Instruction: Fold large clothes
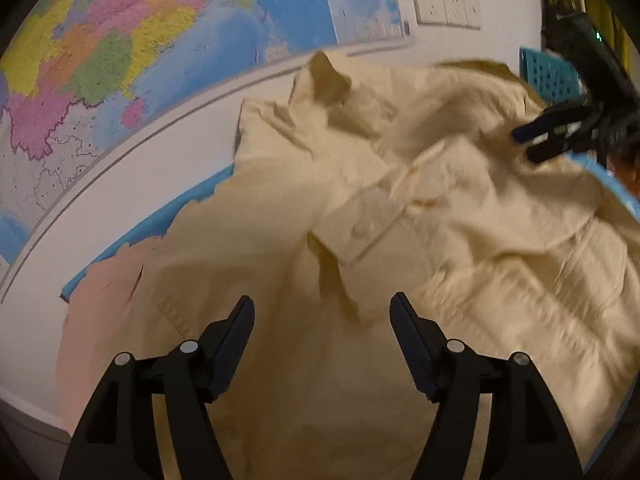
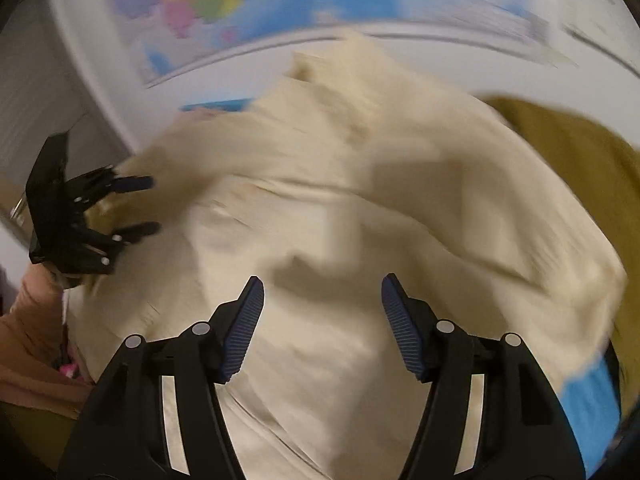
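Observation:
A large cream garment (image 1: 400,216) lies rumpled over the blue surface (image 1: 160,220), with a collar or pocket flap near its middle. My left gripper (image 1: 322,320) is open and empty just above the cloth's near part. My right gripper (image 2: 322,300) is open and empty over the same cream garment (image 2: 340,220); this view is blurred by motion. The right gripper also shows at the right edge of the left wrist view (image 1: 532,144), above the cloth. The left gripper shows at the left of the right wrist view (image 2: 150,206), open over the cloth's edge.
A coloured wall map (image 1: 140,40) and white sockets (image 1: 446,6) hang behind. A pink cloth (image 1: 100,300) lies under the cream one at left. An olive cloth (image 2: 580,160) lies at right. A blue crate (image 1: 548,72) stands at the far right.

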`<action>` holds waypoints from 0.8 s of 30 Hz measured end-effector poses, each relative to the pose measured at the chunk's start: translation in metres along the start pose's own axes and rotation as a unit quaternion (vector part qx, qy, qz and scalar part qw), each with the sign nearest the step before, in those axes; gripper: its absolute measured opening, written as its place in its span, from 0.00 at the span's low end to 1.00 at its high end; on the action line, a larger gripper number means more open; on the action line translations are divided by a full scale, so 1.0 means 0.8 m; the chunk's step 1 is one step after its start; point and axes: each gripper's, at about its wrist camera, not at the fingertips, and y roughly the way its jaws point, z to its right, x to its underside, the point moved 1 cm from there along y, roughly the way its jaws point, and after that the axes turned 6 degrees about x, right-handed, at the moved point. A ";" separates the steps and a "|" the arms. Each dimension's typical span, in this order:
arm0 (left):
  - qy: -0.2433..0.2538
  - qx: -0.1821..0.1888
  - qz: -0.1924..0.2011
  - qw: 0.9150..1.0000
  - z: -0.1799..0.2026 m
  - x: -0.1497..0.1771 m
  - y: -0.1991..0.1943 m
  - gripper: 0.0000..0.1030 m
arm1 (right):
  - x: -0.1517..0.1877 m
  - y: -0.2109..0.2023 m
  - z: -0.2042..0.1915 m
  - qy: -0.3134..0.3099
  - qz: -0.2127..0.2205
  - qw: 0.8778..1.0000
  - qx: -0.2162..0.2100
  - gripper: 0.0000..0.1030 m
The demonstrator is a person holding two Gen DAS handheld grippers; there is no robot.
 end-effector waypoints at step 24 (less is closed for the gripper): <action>-0.187 -0.058 -0.001 0.981 -0.098 0.154 -0.113 0.83 | -0.025 0.140 -0.103 -0.080 -0.093 0.991 -0.045 0.58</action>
